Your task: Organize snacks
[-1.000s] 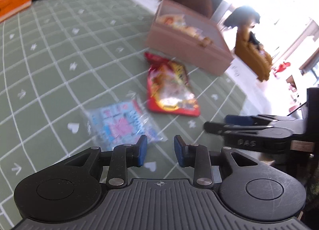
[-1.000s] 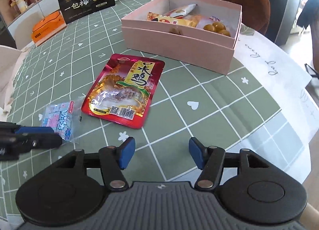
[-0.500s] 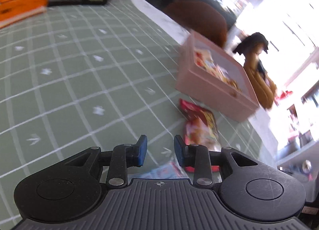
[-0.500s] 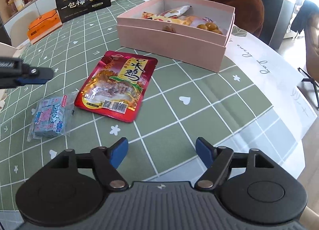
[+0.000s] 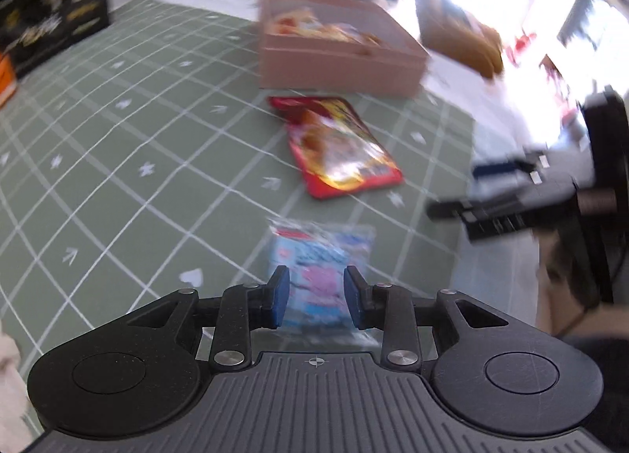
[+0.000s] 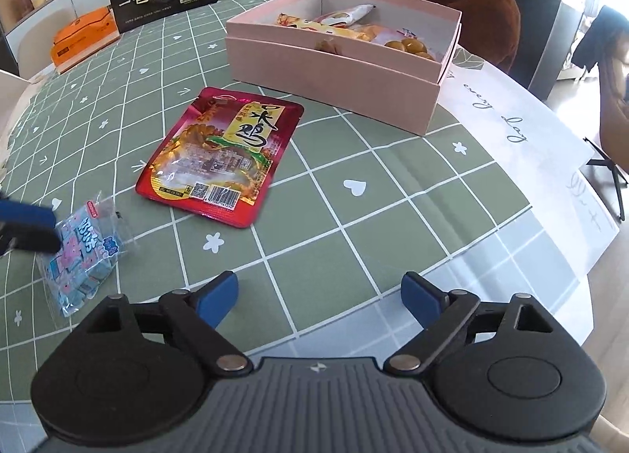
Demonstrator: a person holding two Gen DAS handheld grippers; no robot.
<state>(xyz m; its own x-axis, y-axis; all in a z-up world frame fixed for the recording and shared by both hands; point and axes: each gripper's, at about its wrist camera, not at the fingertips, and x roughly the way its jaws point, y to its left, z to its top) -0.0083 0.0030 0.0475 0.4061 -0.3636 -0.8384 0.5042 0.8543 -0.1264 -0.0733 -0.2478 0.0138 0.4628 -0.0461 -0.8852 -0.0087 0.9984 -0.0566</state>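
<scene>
Green grid tablecloth (image 6: 354, 256), left gripper (image 5: 316, 301) jaws part-open over blue packet (image 5: 320, 256), right gripper (image 6: 320, 301) jaws opening, empty.

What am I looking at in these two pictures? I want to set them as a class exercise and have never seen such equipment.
No robot here: a person holds a two-finger gripper in each hand, each with a camera looking along its fingers. One picture is from the left gripper, one from the right gripper. On the green checked tablecloth lie a red snack pouch and a small blue snack packet, beside an open pink box already holding snacks. Nothing is held. The left gripper's open fingers hover at the blue packet; the right gripper's jaws are opening, with nothing between them.
</scene>
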